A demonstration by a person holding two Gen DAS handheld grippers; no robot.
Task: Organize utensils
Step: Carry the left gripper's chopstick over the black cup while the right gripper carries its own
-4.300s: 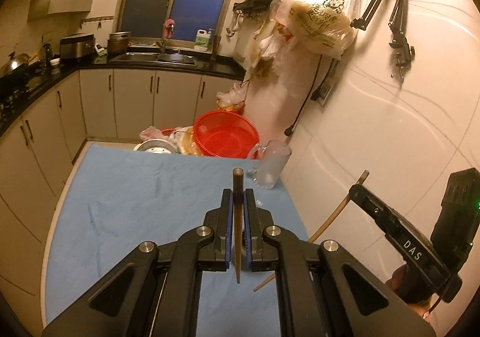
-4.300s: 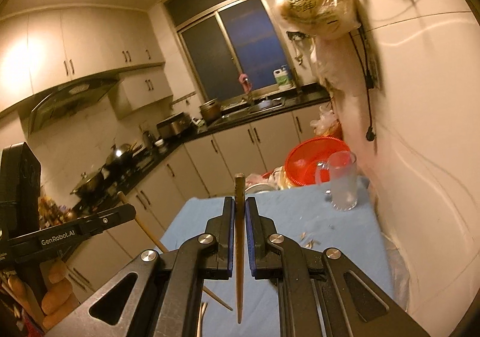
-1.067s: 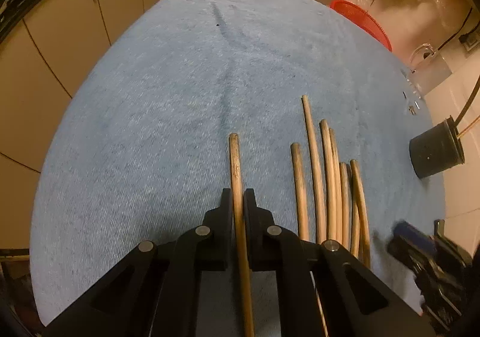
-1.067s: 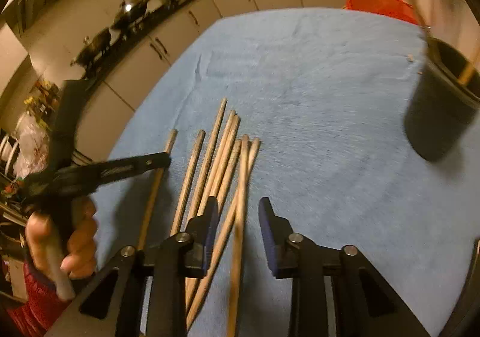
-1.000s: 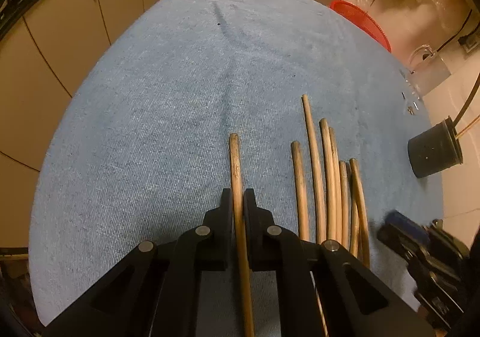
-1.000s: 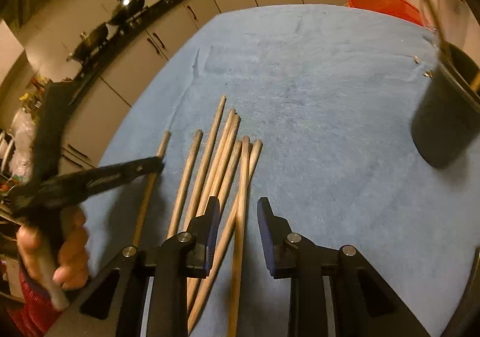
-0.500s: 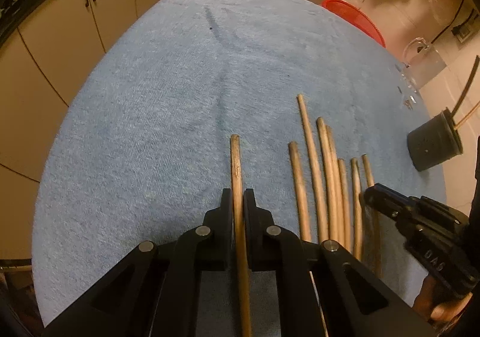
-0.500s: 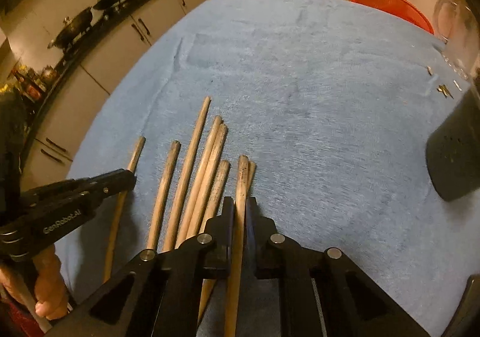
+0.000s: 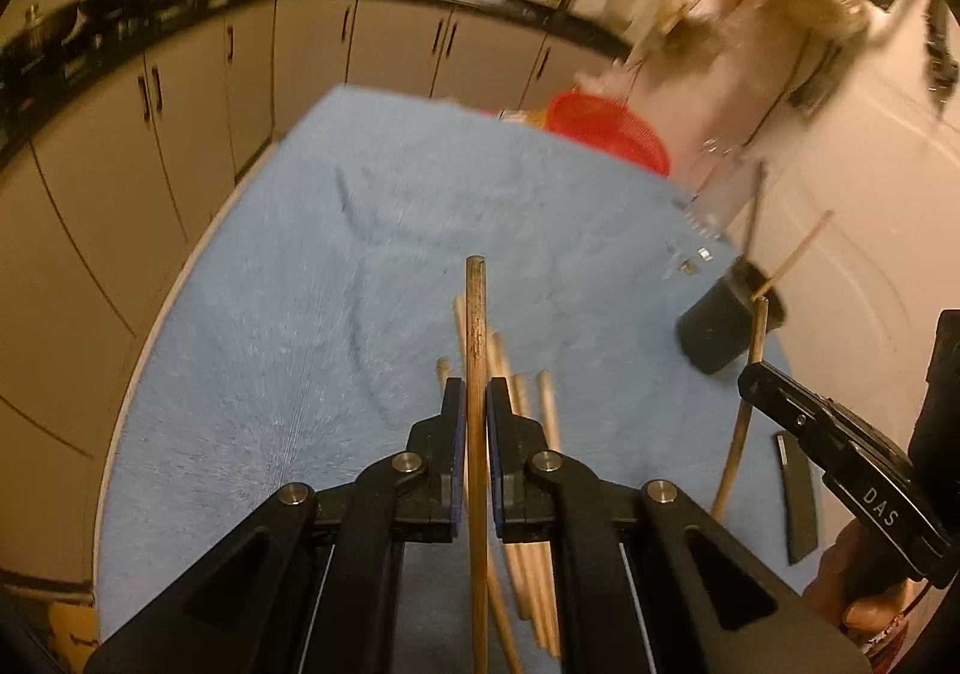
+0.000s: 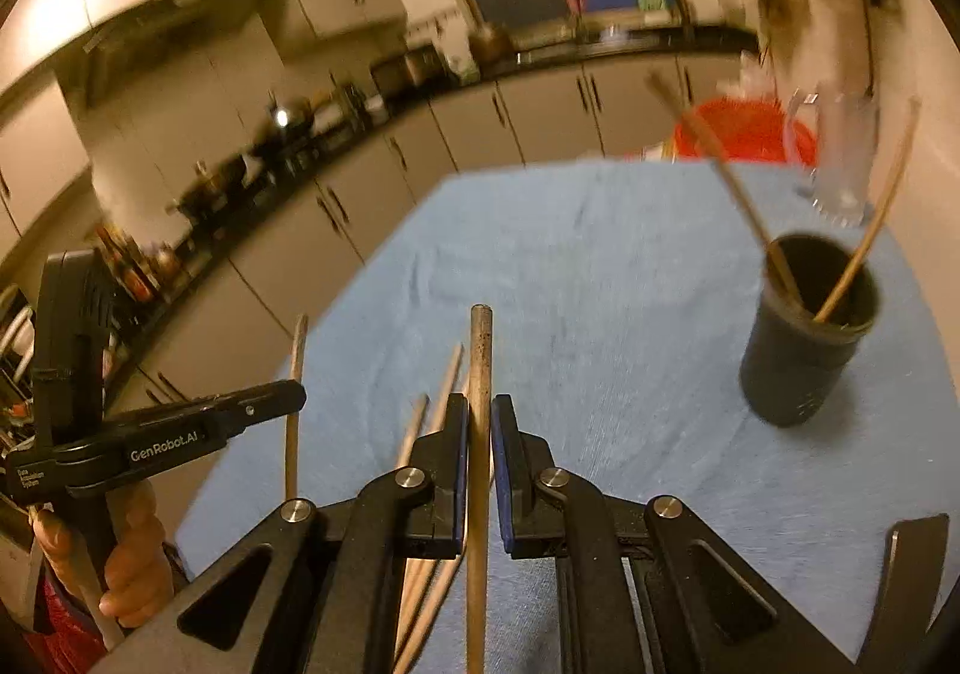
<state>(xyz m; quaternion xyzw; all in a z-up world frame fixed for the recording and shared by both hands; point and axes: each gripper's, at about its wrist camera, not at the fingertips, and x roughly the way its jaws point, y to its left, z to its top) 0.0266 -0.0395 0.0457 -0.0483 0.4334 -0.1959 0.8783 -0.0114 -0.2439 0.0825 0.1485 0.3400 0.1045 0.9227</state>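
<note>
Both tools have lifted, left tool (image 9: 474,410) and right tool (image 10: 479,428) each pinching a round wooden chopstick (image 9: 476,326).

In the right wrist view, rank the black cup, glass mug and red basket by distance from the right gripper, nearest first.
From the right gripper, which is shut on a chopstick:
1. Black cup, ahead to the right, holding two chopsticks.
2. Glass mug, behind the cup by the wall.
3. Red basket, past the table's far edge, left of the mug.
</note>
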